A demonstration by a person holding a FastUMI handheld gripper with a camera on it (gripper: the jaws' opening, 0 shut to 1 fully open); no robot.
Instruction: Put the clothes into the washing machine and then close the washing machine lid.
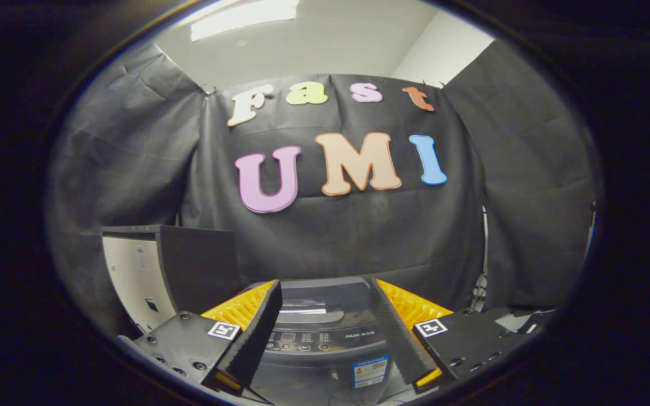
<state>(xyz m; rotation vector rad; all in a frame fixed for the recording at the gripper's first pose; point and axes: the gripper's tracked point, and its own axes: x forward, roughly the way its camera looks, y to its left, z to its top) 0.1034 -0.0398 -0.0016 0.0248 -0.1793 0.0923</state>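
Spread wide apart with nothing held, the gripper (325,316) is seen aimed level at the washing machine (325,344), which stands straight ahead and slightly below, framed between the fingers; its lid (325,301) appears shut. No clothes can be made out.

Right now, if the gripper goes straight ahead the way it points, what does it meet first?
Probably the washing machine: its control panel and closed lid sit between the open gripper fingers, just ahead. Depth is unclear, and the gripper holds nothing.
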